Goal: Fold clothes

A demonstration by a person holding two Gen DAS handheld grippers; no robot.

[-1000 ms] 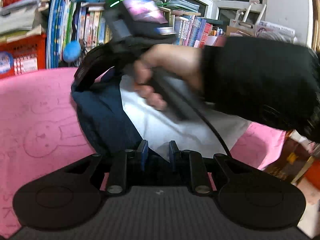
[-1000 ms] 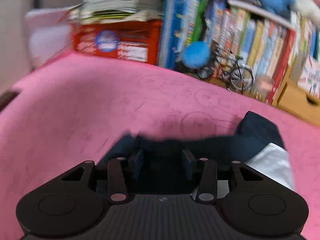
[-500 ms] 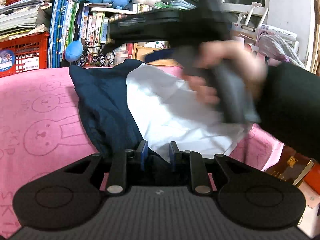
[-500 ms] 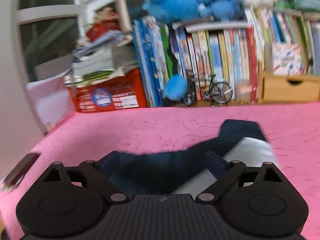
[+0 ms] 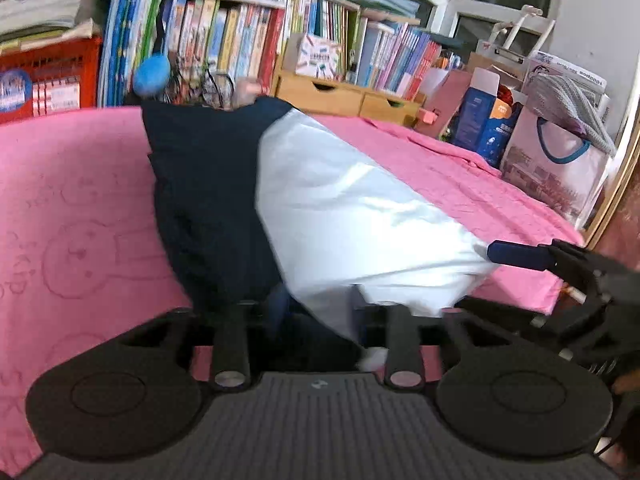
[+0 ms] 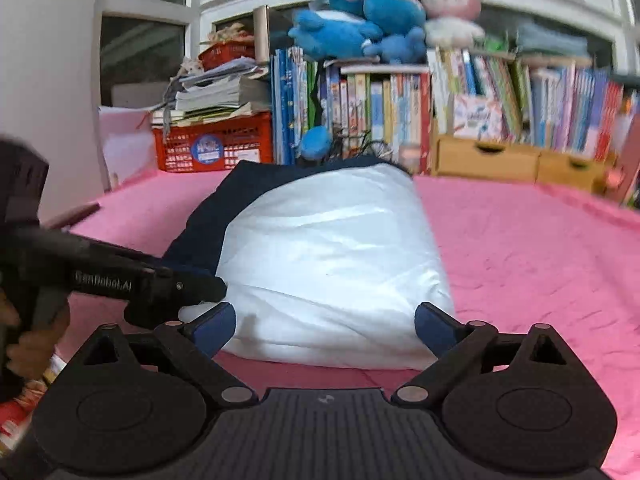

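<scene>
I see the garment [image 6: 332,256], white with navy along one side, lying folded lengthways on the pink blanket [image 6: 540,264], its near end at the blanket's front edge and its far end reaching toward the back edge under the bookshelf [image 6: 440,112].

My right gripper [image 6: 324,328] stands wide apart, its blue pads [image 6: 214,326] either side of the garment's near white end, just at the cloth; I can't tell whether they touch it. Nothing is between them but that fold of white fabric below.

My left gripper [image 5: 316,316] has its jaws drawn in close, with navy and white cloth bunched between them at the garment's near left corner, so it looks clamped on the garment, though blur hides the pad tips. In the right view the left gripper reaches in from the left edge, its tip against the seam where navy meets white, and a hand [image 6: 24,344] grips its handle.

In the left view the right gripper [image 5: 520,256] shows at the right edge, one blue pad against the white cloth's near right corner.

A red crate [image 6: 212,146] and plush toys [image 6: 360,28] sit beyond the back edge.
</scene>
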